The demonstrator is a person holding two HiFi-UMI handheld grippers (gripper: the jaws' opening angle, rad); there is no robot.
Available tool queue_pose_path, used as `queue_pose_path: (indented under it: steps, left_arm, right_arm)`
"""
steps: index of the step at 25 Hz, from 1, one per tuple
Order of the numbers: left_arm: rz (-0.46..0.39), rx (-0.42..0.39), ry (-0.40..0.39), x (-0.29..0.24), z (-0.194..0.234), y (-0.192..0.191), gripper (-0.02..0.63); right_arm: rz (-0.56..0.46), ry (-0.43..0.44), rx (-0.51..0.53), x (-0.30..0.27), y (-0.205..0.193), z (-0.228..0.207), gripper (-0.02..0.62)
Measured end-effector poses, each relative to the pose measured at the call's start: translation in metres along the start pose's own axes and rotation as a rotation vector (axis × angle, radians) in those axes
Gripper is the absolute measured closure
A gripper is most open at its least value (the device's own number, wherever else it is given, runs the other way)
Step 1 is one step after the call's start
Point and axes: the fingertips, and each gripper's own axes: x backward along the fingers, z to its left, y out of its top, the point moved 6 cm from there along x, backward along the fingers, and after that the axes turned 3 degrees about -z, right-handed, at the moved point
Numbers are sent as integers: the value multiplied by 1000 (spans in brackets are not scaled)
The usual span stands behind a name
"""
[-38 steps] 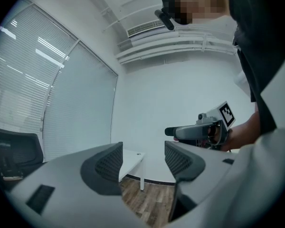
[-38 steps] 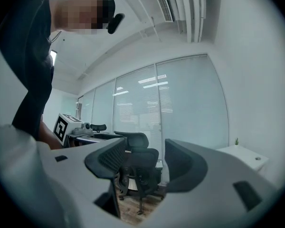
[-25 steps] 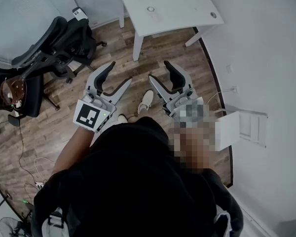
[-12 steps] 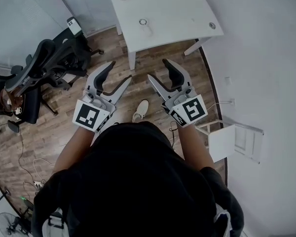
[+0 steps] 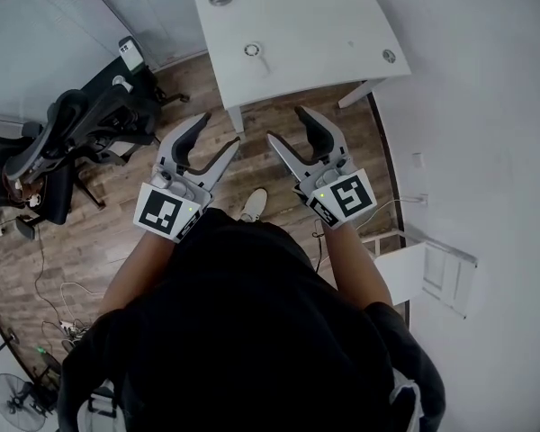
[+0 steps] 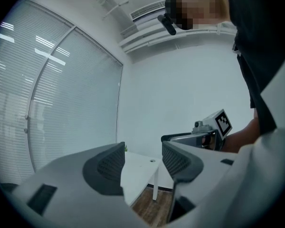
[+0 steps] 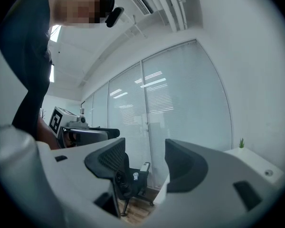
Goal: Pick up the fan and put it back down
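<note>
Task not yet begun. My left claw (image 5: 219, 133) stands wide, its jaws having just closed slightly, with nothing between them. My right claw (image 5: 285, 124) is likewise spread and empty. The small round white object I take for the fan (image 5: 255, 53) lies untouched on the white surface (image 5: 333, 25) ahead. Reaching, lifting and replacing all remain.

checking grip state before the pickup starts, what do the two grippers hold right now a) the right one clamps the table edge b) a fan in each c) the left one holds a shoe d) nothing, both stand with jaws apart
d: the left gripper and the right gripper both have their jaws apart with nothing between them, though the left jaws have just been closing slightly
</note>
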Motion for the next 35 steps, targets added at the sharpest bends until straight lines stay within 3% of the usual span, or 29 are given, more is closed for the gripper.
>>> queue_pose_path:
  steps: [13, 24, 35]
  left_arm:
    - [27, 13, -24, -47, 37, -32, 362]
    - [35, 49, -112, -118, 123, -57, 362]
    - [41, 42, -168, -166, 197, -92, 362]
  right_arm:
    - [90, -13, -3, -46, -34, -51, 330]
    - [216, -108, 8, -120, -80, -113, 330]
    - [378, -191, -30, -186, -155, -156, 327]
